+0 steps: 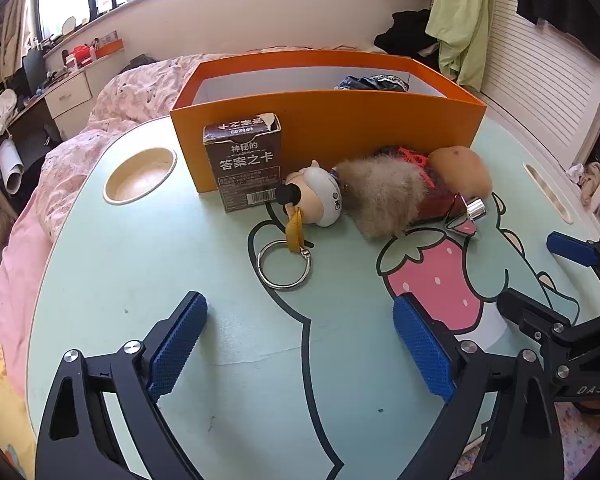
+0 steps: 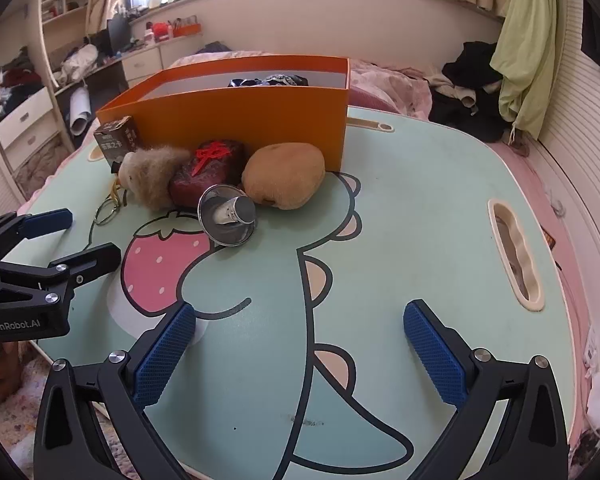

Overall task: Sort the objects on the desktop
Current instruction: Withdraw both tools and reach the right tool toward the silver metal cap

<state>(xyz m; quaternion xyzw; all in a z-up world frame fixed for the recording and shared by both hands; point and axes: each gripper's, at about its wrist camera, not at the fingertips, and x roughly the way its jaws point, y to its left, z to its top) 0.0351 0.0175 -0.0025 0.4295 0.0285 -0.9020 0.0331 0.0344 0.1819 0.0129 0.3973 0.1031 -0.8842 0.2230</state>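
A matte orange cardboard box (image 1: 328, 136) with white inner walls stands at the far side of the mint-green table (image 1: 140, 280), which bears a printed cartoon dinosaur and a pink strawberry. Against the box's near wall lie a dark brown carton (image 1: 246, 168) printed "答案之卡", a glossy figurine keychain (image 1: 320, 196) with a steel ring, a fluffy beige plush (image 2: 152, 178), a dark red pouch (image 2: 208, 172), a tan potato-shaped plush (image 2: 284, 176) and a shiny chrome funnel-shaped piece (image 2: 228, 216). The left gripper (image 1: 300, 344) and the right gripper (image 2: 300, 344) hover with textured blue pads spread wide, holding nothing. "GenRobot.AI" reads on the left gripper.
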